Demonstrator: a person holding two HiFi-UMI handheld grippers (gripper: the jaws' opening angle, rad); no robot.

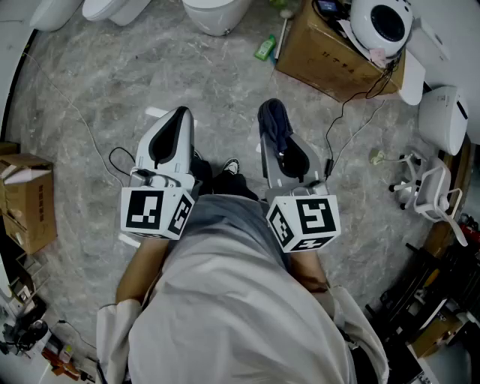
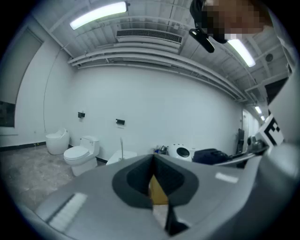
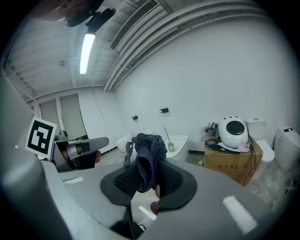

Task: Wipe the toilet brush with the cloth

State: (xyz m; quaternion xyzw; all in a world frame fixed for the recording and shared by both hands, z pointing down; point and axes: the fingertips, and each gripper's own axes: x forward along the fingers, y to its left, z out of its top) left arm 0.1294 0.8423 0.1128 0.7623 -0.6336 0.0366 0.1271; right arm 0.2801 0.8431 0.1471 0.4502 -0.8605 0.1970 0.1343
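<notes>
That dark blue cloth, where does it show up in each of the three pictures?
Head view: cloth just right of centre, in the upper half.
Left gripper view: probably the dark bundle at mid-right, too small to be sure.
Right gripper view: dead centre, pinched between the jaws.
Shared landmark: white round appliance.

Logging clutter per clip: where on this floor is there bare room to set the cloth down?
Bare marble floor lies between the toilets up top and the cardboard box at left, crossed by one thin cable. The right is crowded: loaded carton, cables, white chair.
</notes>
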